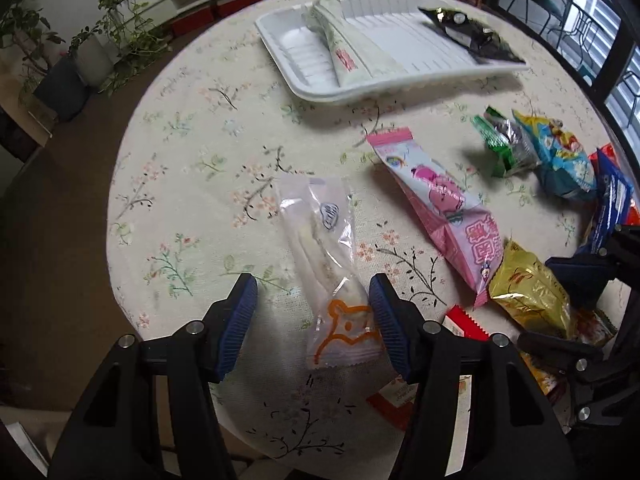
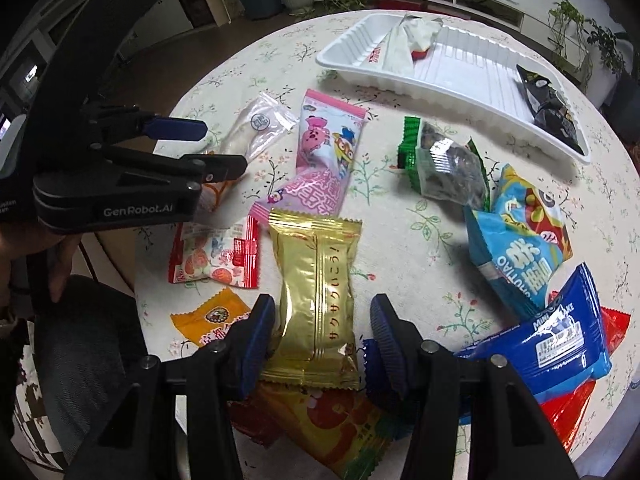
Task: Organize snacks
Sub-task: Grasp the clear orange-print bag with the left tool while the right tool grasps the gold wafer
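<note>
- white tray, ribbed, at the far side of the table; in it a pale long packet at its left end and a black packet at its right end.
- clear packet with an orange bear print, lying flat lengthwise, near left.
- pink cartoon packet, flat, slanting, just right of the clear one.
- gold packet with japanese lettering, flat, lengthwise, near centre; its far end overlaps the pink one's near end.
- green-edged clear bag, crumpled, beside a light blue bag to the right.
- dark blue packet near right, resting on a red packet.
- red-and-white packet and orange packet, near left.
</note>
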{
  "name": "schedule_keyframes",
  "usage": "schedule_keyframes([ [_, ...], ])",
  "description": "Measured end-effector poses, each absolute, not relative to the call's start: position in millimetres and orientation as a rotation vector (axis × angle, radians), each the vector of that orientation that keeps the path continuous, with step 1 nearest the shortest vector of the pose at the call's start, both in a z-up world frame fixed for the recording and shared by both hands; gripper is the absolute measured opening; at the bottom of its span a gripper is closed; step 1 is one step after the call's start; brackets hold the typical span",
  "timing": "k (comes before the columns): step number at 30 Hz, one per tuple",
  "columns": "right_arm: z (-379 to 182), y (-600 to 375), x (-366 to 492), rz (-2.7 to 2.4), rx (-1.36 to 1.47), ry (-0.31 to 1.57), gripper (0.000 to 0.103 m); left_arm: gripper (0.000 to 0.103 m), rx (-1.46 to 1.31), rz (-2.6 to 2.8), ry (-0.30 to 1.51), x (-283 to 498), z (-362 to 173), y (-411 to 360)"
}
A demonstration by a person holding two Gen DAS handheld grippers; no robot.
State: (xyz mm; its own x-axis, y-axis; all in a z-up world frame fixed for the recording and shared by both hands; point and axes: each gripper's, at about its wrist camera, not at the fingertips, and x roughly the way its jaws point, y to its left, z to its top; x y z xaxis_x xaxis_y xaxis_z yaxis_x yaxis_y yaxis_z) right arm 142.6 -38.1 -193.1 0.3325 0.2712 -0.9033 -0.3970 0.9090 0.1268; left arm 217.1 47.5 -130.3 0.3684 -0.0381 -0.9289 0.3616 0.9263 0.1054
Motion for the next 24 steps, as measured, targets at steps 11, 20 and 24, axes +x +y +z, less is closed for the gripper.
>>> schedule_keyframes([
  [11,-191,-43,149,0.443,-0.121,1.161,0.034,0.026,0.248,-0.272,1.180,224,-128,50],
  [20,-179,-51,141,0.467,-0.049,1.122,0.034,0.021,0.186,-0.282,1.147,213,-118,63],
  [24,-167,-57,136,0.485,0.000,1.098,0.034,0.021,0.120,-0.294,1.137,209,-109,73],
])
